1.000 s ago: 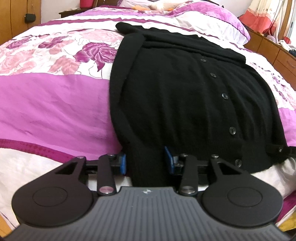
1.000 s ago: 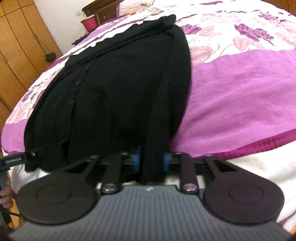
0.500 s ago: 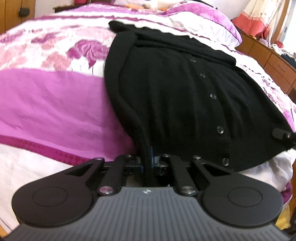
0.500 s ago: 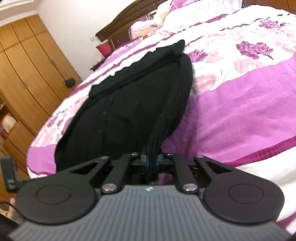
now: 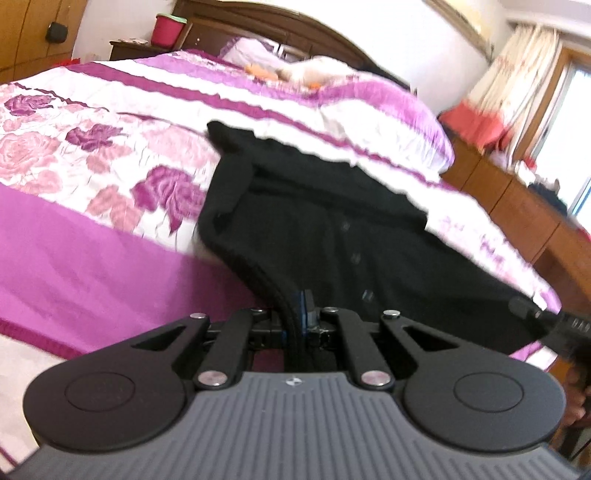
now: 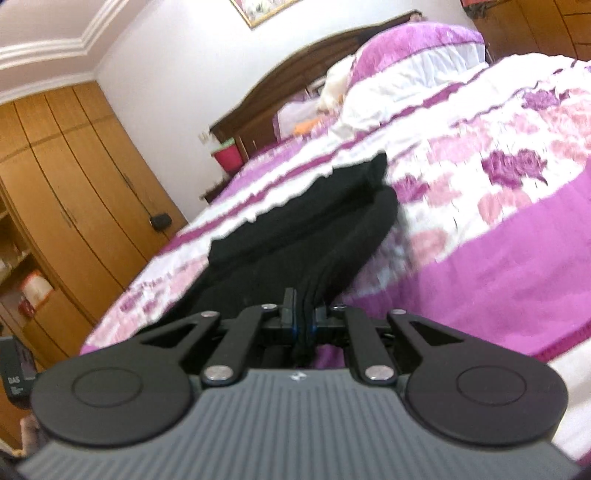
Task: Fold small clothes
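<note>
A black buttoned cardigan (image 5: 332,229) lies on the bed, its collar end far from me; it also shows in the right wrist view (image 6: 295,236). My left gripper (image 5: 298,314) is shut on the cardigan's near left hem corner and holds it raised. My right gripper (image 6: 301,319) is shut on the near right hem corner, also raised. The near hem hangs between the two grippers, lifted off the quilt. The right gripper's tip (image 5: 532,314) shows at the right edge of the left wrist view.
The bed has a pink, purple and white floral quilt (image 5: 92,206) with pillows (image 5: 369,107) by the wooden headboard. A wooden wardrobe (image 6: 74,177) stands on the left, a nightstand with a red cup (image 5: 168,29) behind, drawers (image 5: 517,206) on the right.
Both grippers closed on the cardigan's near hem corners, then lifted and tilted up, raising the hem off the bed. The views now show more of the room.
</note>
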### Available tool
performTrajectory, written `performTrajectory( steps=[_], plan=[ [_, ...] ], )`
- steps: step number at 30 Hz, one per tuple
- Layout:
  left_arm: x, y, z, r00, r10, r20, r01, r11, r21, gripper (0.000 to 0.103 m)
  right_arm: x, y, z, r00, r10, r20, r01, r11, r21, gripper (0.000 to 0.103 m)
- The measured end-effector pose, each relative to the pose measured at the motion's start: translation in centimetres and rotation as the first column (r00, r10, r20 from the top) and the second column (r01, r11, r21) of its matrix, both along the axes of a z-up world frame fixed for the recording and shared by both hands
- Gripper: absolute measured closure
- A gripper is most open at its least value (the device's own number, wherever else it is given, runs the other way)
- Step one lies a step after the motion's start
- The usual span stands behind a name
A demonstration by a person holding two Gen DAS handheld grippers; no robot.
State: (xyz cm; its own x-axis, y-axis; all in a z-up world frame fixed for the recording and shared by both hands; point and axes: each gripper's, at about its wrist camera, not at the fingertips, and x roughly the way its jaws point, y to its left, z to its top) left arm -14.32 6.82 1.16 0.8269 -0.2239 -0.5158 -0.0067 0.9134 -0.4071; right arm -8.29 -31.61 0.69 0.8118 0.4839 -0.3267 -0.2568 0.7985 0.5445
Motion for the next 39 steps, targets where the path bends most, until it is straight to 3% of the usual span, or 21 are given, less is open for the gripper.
performTrajectory(
  steps=[5, 14, 20, 31, 39],
  plan=[
    [1.6, 1.0, 2.2, 0.999, 0.035, 0.037, -0.031, 0.994, -0.108, 0.096, 1.4, -0.1, 2.0, 0.997, -0.032, 0.064, 0.029, 0.999, 0.046, 0.094],
    [5.7, 1.4, 7.1, 0.983, 0.131, 0.126, -0.111, 0.982, -0.15, 0.096, 5.9, 0.1, 5.1, 0.988, -0.068, 0.139, 0.058, 0.995, 0.079, 0.094],
    [10.2, 1.4, 9.3, 0.97, 0.194, 0.145, -0.172, 0.973, -0.152, 0.096, 10.0, 0.6, 6.3, 0.98, -0.088, 0.181, 0.075, 0.994, 0.077, 0.094],
    [20.2, 2.0, 10.2, 0.951, 0.279, 0.135, -0.256, 0.953, -0.164, 0.096, 19.2, 2.0, 6.6, 0.972, -0.127, 0.198, 0.114, 0.991, 0.073, 0.094],
    [28.4, 3.9, 8.5, 0.938, 0.33, 0.106, -0.315, 0.939, -0.141, 0.096, 25.8, 3.5, 5.5, 0.972, -0.149, 0.184, 0.142, 0.989, 0.048, 0.094]
  ],
)
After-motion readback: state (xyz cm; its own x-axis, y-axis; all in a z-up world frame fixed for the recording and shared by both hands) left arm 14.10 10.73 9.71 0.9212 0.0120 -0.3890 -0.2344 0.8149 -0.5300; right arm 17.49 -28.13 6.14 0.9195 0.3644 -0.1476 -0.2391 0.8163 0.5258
